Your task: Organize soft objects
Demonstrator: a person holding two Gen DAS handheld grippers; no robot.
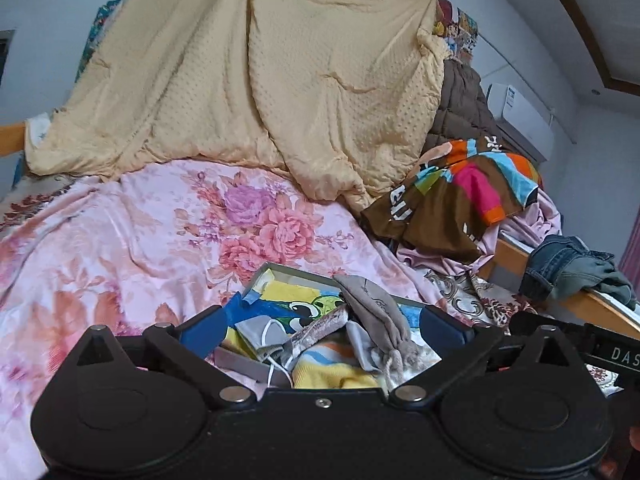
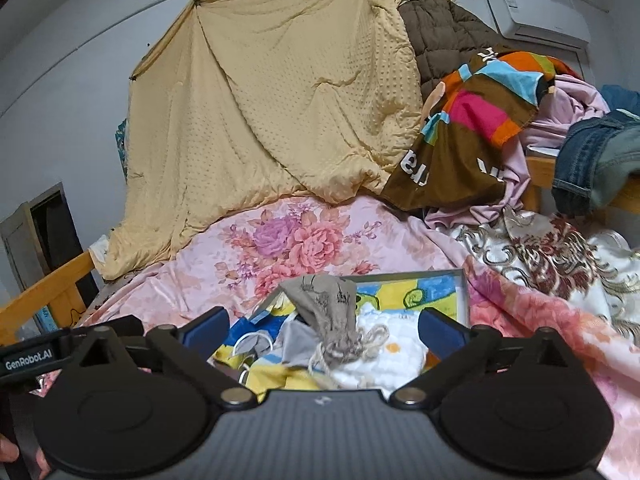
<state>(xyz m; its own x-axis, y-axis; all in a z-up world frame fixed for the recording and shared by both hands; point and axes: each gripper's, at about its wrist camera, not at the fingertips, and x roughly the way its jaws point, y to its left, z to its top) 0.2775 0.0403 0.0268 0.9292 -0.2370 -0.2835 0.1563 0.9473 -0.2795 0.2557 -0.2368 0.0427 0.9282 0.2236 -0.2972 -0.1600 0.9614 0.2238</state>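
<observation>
Take the shallow grey box (image 1: 262,276) on the bed as the marker for everything here; it sits on the pink floral sheet (image 1: 120,240), and the small soft things are heaped inside it.

To the left of the box lies only that floral sheet. The left gripper (image 1: 322,326) hangs over the near edge of the box with its blue pads spread as wide as they look able to go, nothing between them. In the box, on a cartoon-print cloth (image 1: 294,294) that lines it, I can see a grey face mask (image 1: 260,334) with white ear loops toward the left, a taupe drawstring pouch (image 1: 374,316) lying across the middle, and a white quilted piece (image 2: 394,346) just right of the pouch. The right gripper (image 2: 324,330) is also over the near edge, jaws equally wide and empty, the pouch's knotted cord just ahead of it.

Behind the box a beige dotted blanket (image 1: 248,80) hangs against the wall. Behind and to the right of the box sit a brightly striped cloth (image 1: 460,196), a brown quilted jacket (image 1: 464,108) and jeans (image 1: 568,264) on the wooden bed rail.

I'd judge this as the moment between items: both claws free, the box part filled but untidy. The next move seems to call for picking one loose piece, perhaps the pouch lying askew, and closing on the fabric itself rather than the cord so it doesn't slip.
</observation>
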